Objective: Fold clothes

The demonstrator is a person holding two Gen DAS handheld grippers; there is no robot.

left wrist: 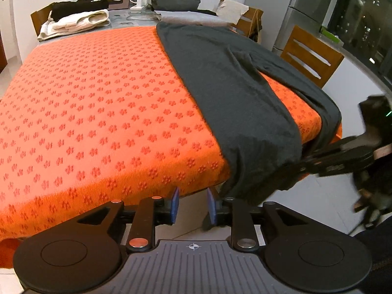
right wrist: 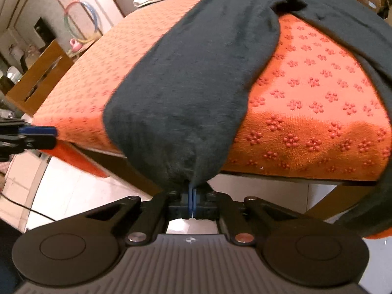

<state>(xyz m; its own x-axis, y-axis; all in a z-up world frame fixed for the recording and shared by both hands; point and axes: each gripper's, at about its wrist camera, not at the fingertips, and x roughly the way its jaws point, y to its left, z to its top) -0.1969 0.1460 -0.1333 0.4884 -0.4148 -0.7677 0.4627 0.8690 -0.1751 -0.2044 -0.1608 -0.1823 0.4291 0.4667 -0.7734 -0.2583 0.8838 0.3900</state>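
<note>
Right gripper (right wrist: 192, 199) pad tips are buried in the dark garment (right wrist: 193, 78) hem; the pinch point itself is covered. In the left wrist view that gripper (left wrist: 303, 164) is motion-blurred and cut by the right edge, fingertips hidden behind cloth. Garment's right leg runs off frame in the right wrist view. Left gripper (right wrist: 52, 132) is cropped at that view's left edge, one blue pad showing. Far clothes pile (left wrist: 76, 17) is too small to tell pieces apart. Table under the orange cloth (left wrist: 98, 103) is mostly covered.

Charcoal trousers (right wrist: 196, 73), orange flower-dotted cloth (left wrist: 98, 110)
</note>
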